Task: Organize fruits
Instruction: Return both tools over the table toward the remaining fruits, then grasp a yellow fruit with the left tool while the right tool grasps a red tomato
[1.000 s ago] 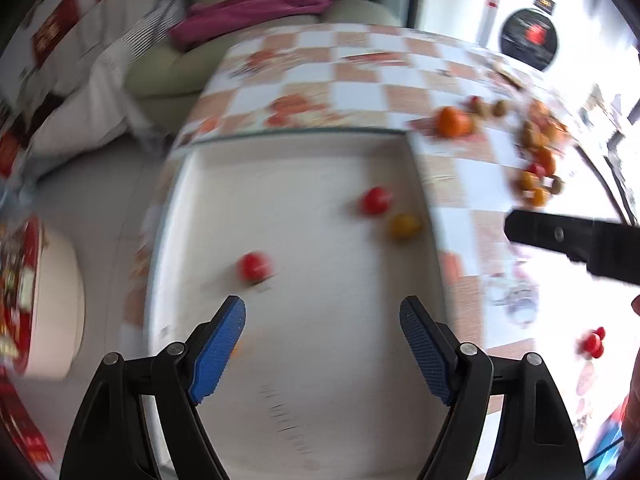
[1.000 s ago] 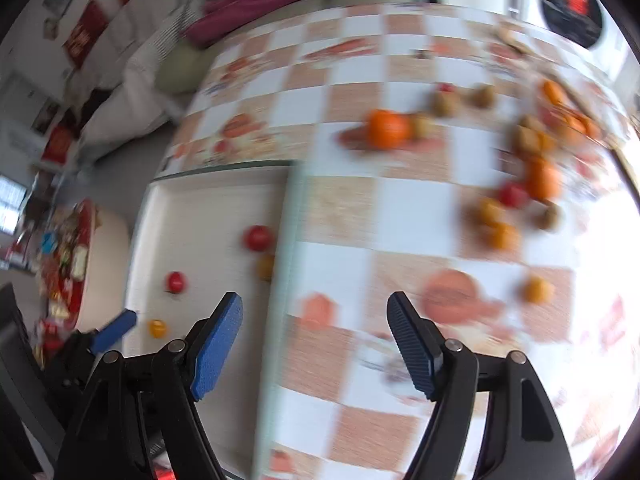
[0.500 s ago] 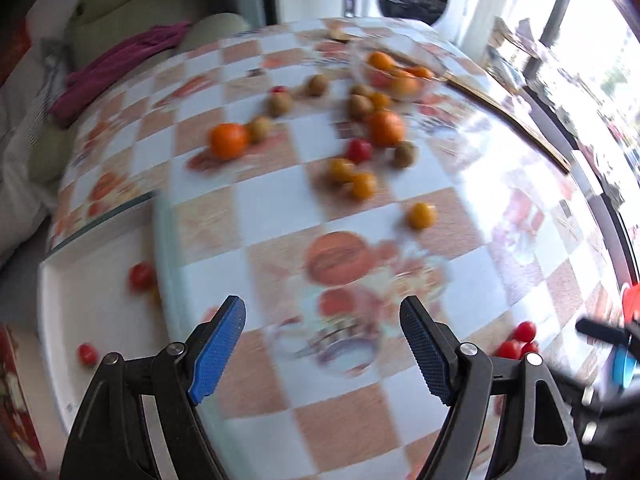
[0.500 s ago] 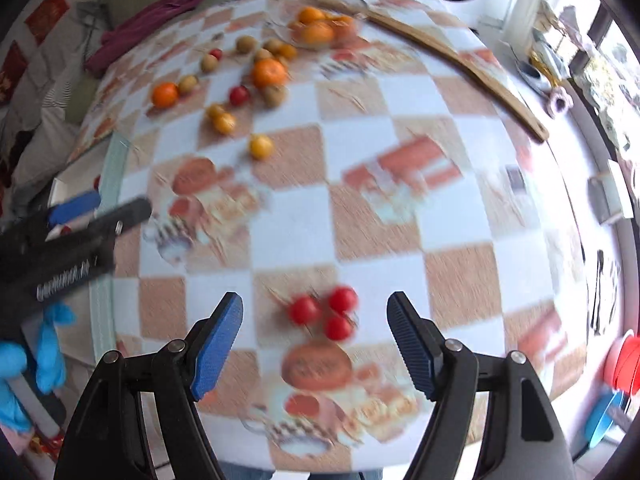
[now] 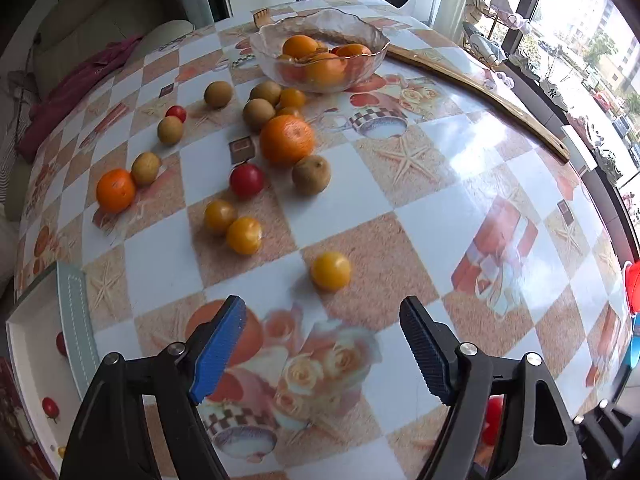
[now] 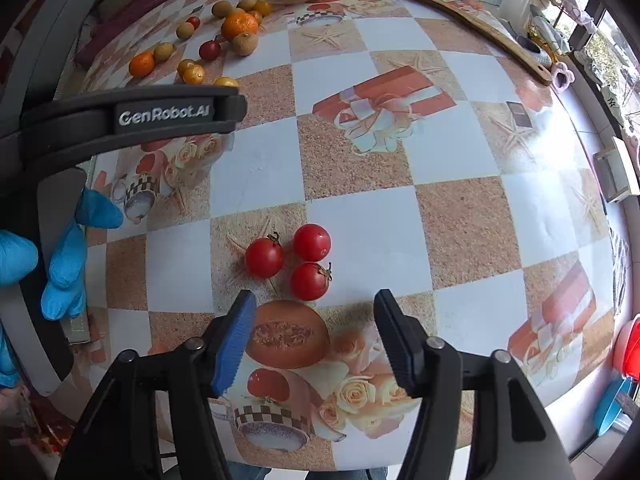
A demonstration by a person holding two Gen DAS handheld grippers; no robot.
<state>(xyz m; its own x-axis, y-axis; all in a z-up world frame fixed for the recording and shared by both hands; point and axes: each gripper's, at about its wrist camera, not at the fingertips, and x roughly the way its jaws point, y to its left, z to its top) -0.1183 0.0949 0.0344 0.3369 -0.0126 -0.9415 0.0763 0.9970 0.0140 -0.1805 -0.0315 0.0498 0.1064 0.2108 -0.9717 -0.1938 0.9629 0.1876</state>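
Both views have swung off the tray (image 5: 24,320), now cut off; left claw (image 5: 322,344) and right claw (image 6: 314,334) gape empty.

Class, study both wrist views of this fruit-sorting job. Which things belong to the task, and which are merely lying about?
Part of the job:
- three red cherry tomatoes
- yellow tomato
- loose orange
- brown round fruit
- glass bowl holding oranges
- white tray
- open left gripper and open right gripper

Just lying about:
- long wooden stick
- pink cloth
- checkered tablecloth
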